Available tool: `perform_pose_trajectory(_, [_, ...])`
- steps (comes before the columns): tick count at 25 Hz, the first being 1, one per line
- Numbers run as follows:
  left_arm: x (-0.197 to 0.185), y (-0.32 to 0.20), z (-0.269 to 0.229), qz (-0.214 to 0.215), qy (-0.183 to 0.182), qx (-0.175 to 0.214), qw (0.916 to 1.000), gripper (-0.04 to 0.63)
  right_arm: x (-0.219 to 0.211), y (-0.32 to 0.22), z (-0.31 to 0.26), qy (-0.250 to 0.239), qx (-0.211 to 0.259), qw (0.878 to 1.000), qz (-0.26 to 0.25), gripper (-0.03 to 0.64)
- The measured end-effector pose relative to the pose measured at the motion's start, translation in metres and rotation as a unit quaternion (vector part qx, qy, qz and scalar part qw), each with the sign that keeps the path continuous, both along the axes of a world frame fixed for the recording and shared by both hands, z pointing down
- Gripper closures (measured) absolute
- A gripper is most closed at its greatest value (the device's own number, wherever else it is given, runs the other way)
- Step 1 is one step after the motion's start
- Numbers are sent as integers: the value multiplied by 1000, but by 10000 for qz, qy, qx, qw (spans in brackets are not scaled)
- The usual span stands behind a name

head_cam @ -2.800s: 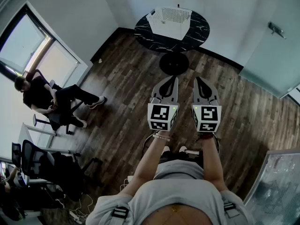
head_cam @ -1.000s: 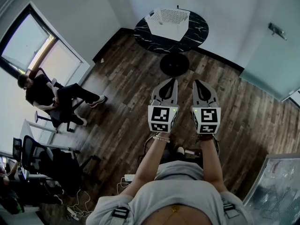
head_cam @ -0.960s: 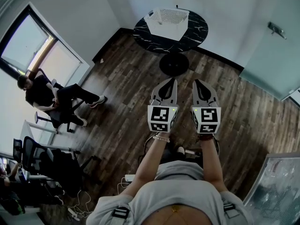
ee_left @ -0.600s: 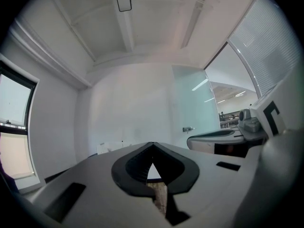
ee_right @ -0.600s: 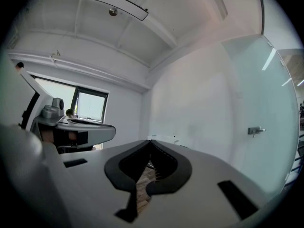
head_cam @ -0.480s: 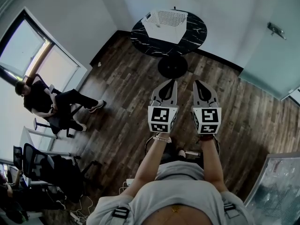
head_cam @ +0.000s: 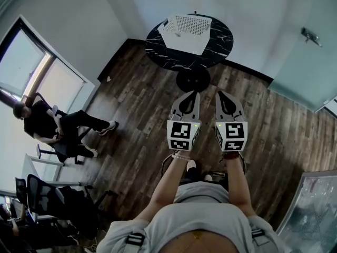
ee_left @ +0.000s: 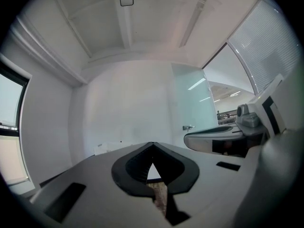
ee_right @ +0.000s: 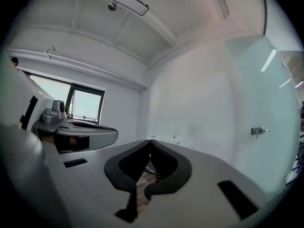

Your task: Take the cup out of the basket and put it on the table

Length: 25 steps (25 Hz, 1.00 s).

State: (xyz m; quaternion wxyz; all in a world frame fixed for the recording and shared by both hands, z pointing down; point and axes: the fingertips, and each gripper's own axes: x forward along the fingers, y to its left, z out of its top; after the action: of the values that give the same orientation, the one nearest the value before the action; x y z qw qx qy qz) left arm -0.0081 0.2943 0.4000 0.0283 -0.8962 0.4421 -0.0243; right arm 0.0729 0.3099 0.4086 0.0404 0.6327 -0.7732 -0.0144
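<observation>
Since the earlier frames the round black, white-veined bench has slid slightly lower and leftward in the head view, and the one seated person in black has drifted toward the lower left edge. A single white perforated plastic basket stands on the bench's far left part, its near corner close to the rim. The cup cannot be made out, as the basket's walls hide whatever is inside. Bare black top lies open to the basket's right and front. Dark wood-plank floor stretches between the bench's single round foot and the two tongs. The left tongs and right tongs are held side by side, apart, pointing at the bench, each with jaws pressed together and holding nothing.
</observation>
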Motion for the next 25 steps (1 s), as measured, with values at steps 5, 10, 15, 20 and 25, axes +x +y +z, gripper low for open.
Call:
perform_pose_trajectory(5, [-15,-27,3,187,11,-31,9998,591,-18,-25,1,25,-22,9999,129,607])
perform_pose_trajectory(10, [-29,-46,4,324,8,-25,9995,591,-37,-43,3,19,-22,9998,217,607])
perform_pose_trajectory(15, [-39,-60,10,388,73,-101,9992,591,-49,-52,6,187,-38,9994,281,607])
perform_pose_trajectory(20, [-38,-61,14,506,136,-120,9986,591,-52,-53,9,252,-129,9989,365,607])
perform_pose_trajectory(25, [-41,-67,9,497,194,-109,9985,591,-54,-57,5,288,-132,9987,402,607])
